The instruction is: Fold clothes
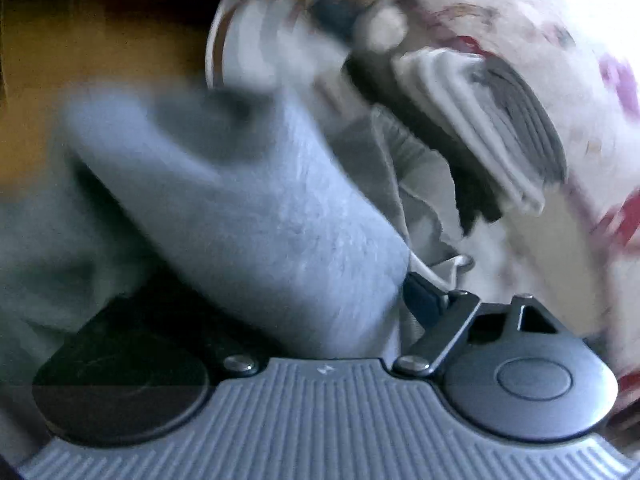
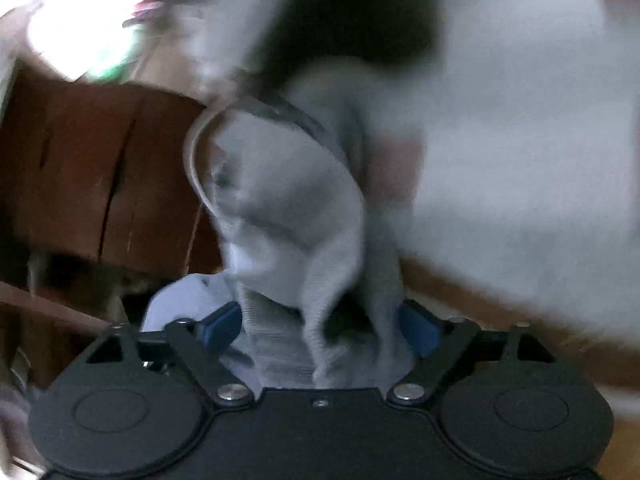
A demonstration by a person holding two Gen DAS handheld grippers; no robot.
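The grey garment (image 2: pixel 296 208) is a soft knit, ribbed along one hem, and it bunches up between the fingers of our right gripper (image 2: pixel 320 326). In the left wrist view the same pale grey cloth (image 1: pixel 256 220) drapes thickly across our left gripper (image 1: pixel 320 300), hiding one finger entirely.

We judge it light, limp and not at all fragile. It will sag and twist wherever it is unsupported, so the sensible places to take hold are the firmer edges: the ribbed band near the right gripper, or a seam or corner, one in each hand, well apart, to stretch it flat.

On the right, both blue pads (image 2: pixel 222 326) stand spread with cloth lying loose in the gap; they do not seem to press it. On the left, only one dark pad (image 1: pixel 422 300) shows beside the cloth, clear of it, so we read those jaws as parted too.

Beyond the garment we see a folded striped piece (image 1: pixel 492 120) resting on a floral sheet (image 1: pixel 580 80), and a brown wooden surface (image 2: pixel 100 168) to the side. Both views are blurred, so finer detail escapes us.
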